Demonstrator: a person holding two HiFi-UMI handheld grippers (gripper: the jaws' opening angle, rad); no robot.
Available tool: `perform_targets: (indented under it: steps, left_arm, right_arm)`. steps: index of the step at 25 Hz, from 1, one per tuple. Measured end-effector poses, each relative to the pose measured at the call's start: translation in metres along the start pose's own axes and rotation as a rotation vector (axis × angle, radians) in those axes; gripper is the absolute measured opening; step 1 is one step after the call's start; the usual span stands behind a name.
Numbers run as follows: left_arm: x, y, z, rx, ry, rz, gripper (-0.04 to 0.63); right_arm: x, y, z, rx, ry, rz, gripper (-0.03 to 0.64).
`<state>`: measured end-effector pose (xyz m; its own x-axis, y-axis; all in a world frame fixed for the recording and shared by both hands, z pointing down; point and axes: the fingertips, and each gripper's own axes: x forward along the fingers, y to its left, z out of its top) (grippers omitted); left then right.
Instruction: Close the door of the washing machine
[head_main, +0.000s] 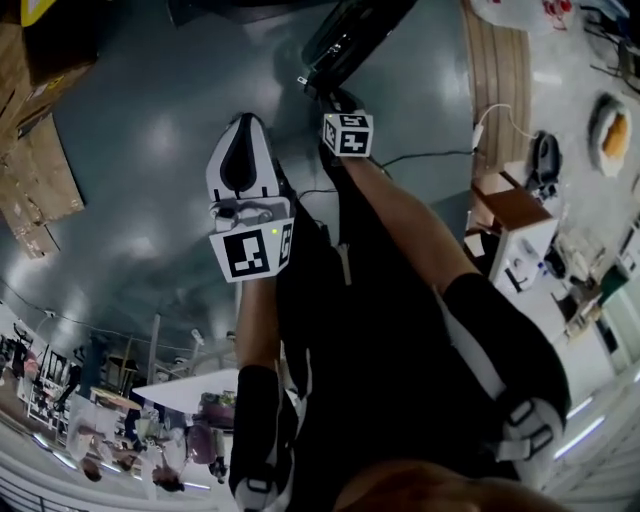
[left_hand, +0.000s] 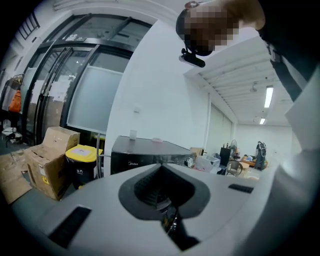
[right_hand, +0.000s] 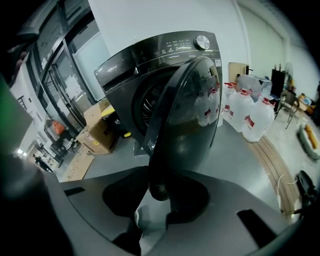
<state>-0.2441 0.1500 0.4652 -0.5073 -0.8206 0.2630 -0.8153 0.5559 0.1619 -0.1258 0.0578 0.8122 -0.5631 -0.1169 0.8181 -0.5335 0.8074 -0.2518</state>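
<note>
Your right gripper (right_hand: 159, 192) jaws clamp the door (right_hand: 192, 115) by its upright edge | washing machine (right_hand: 145, 60) opening lies left of it | left gripper (left_hand: 167, 217) clenched, empty, farther off

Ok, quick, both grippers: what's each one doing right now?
Left gripper: closed, holding nothing.
Right gripper: closed on the edge of the washing machine door, which stands open.

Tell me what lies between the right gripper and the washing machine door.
Nothing: the right gripper view shows the door rim standing between the jaws of the right gripper.
</note>
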Motion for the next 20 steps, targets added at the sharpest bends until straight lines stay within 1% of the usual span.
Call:
perform_targets:
  steps: [5,11,14,20]
  left_arm:
    - [0.013,0.026,0.000,0.024,0.028,-0.115,0.005]
    - [0.030,0.058,-0.002,0.058,0.054,-0.244,0.005]
    - [0.039,0.080,-0.002,0.066,0.051,-0.276,0.005]
    - [0.056,0.115,-0.003,0.066,0.055,-0.297,0.005]
  right_arm:
    - [0.009,0.015,0.007,0.056,-0.028,-0.063,0.098]
    - [0.025,0.031,0.022,0.143,-0.096,-0.137,0.097]
    - [0.039,0.047,0.036,0.184,-0.126,-0.159,0.097]
    - [0.064,0.073,0.066,0.250,-0.158,-0.194,0.097]
